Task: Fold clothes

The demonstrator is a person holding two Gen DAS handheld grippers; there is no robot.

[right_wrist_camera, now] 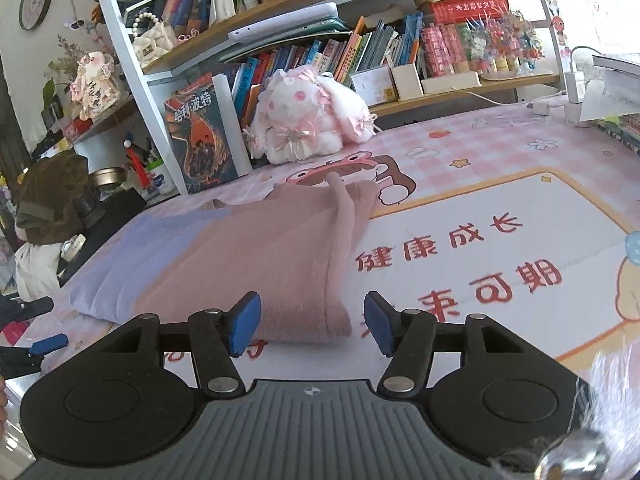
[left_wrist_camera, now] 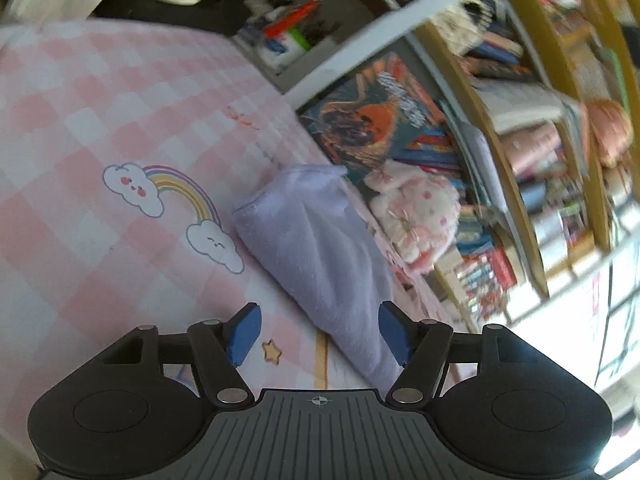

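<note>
A folded lilac fleece cloth (left_wrist_camera: 320, 248) lies on the pink checked desk mat (left_wrist_camera: 100, 128). My left gripper (left_wrist_camera: 320, 336) is open just above its near end, with the cloth between the blue pads and not clamped. In the right wrist view a folded pink fleece cloth (right_wrist_camera: 272, 256) lies partly on top of the lilac cloth (right_wrist_camera: 140, 256). My right gripper (right_wrist_camera: 312, 324) is open, with its pads either side of the pink cloth's near corner. The left gripper's blue fingertip (right_wrist_camera: 50, 344) shows at the left edge.
A white and pink plush toy (right_wrist_camera: 308, 124) and a dark book (right_wrist_camera: 200, 136) stand at the back of the desk against the bookshelf (right_wrist_camera: 360, 48). A charger and stacked books (right_wrist_camera: 608, 96) sit at the far right. The printed mat (right_wrist_camera: 500, 248) extends to the right.
</note>
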